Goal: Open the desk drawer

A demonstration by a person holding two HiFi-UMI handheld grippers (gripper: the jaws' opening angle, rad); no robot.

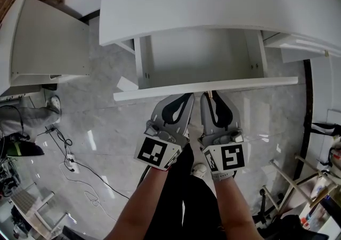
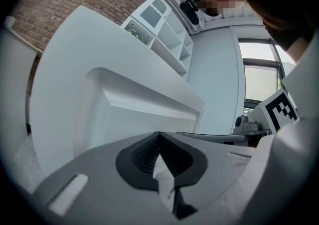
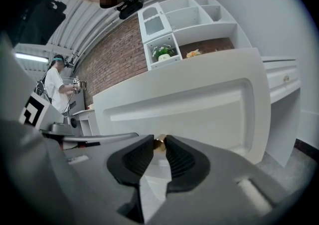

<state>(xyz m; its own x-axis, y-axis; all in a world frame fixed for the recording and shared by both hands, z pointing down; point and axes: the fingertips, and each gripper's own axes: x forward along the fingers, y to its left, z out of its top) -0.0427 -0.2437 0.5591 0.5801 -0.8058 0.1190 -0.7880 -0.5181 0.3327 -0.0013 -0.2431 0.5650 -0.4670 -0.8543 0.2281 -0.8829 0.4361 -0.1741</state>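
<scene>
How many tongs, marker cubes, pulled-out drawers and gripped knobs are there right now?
Tongs: 2, the left tongs and the right tongs
Marker cubes: 2
Pulled-out drawers: 1
Gripped knobs: 1, a brass knob in the right tongs
Total: 6

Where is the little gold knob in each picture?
Head view: the gold knob is just below the middle, on the white drawer front, at the tips of the right gripper.
Left gripper view: not in it.
Right gripper view: the gold knob is low in the middle, pinched between the jaws.
Shared landmark: the drawer front shows in all three views.
</scene>
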